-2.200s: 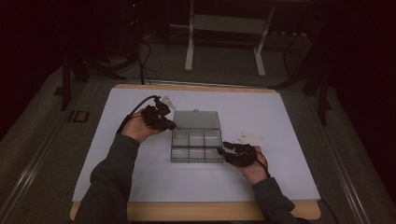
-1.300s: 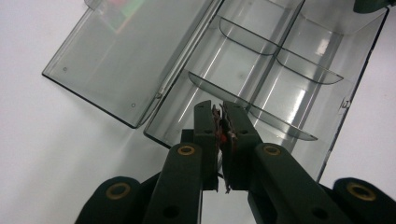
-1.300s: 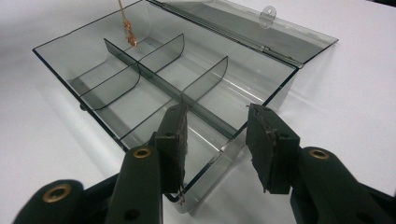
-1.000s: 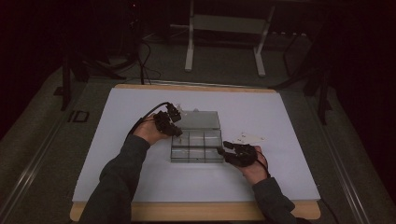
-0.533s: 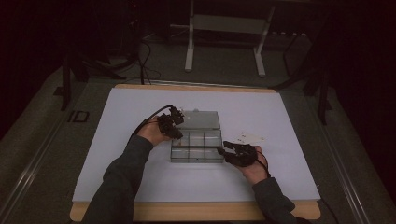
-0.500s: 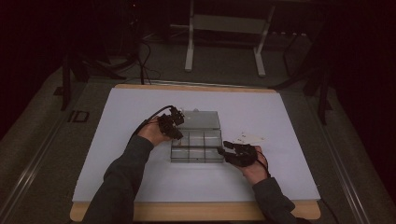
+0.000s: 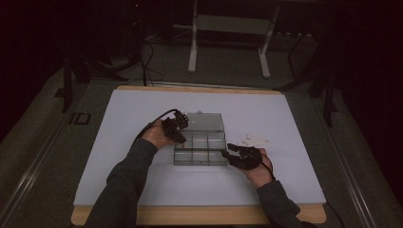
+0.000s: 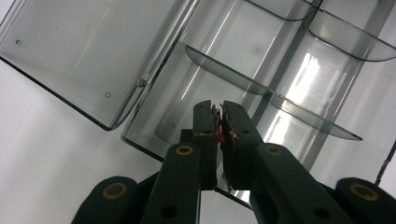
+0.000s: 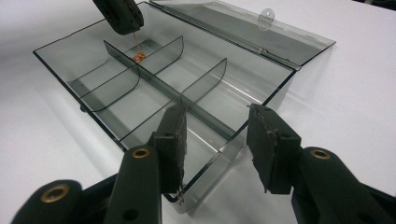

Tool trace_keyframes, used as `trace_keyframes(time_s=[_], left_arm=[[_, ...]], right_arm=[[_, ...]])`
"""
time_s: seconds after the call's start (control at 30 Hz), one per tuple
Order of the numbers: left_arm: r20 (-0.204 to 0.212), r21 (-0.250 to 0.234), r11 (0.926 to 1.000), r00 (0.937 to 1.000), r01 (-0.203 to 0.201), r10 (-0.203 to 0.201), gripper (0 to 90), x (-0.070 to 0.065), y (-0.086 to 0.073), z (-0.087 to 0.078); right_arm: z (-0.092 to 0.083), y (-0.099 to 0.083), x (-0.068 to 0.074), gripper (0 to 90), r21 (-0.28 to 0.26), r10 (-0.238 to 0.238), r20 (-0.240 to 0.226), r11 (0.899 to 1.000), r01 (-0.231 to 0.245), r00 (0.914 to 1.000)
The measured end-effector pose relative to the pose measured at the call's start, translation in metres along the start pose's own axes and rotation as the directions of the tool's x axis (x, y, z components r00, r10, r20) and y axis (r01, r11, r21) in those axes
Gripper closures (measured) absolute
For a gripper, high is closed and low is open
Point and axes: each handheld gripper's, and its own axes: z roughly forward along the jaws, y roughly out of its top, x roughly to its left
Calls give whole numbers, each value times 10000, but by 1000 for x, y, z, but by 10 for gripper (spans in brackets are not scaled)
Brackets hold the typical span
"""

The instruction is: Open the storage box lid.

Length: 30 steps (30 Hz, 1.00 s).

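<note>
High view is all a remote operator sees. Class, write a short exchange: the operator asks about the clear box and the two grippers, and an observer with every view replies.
Operator: Is the left gripper holding anything over the box?
Observer: Yes. The left gripper pinches a thin coppery strand that hangs into a compartment of the clear box. Its jaws have just opened slightly.
Operator: Has the right gripper closed on the box?
Observer: It doesn't look so. The right gripper is open, with one jaw inside the box's near end wall and the other outside.
</note>
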Motion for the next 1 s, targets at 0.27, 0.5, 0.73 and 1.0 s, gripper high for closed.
trace_keyframes(time_s=[0.27,0.5,0.73,1.0], left_arm=[[41,7,10000,10000,14,-14,826,0,0,1],[33,-40,10000,10000,59,-59,800,1,-1,1],[16,-278,9995,9999,155,-155,781,1,-2,-3],[-48,-971,9943,9990,433,-440,770,2,-4,-12]], right_arm=[[0,0,0,580,16,-7,-8,10000,7,10000],[0,0,0,580,33,-12,-25,10000,12,10000],[0,0,0,580,15,14,8,10000,-14,10000],[0,-1,-1,556,-19,52,159,10000,-52,9999]])
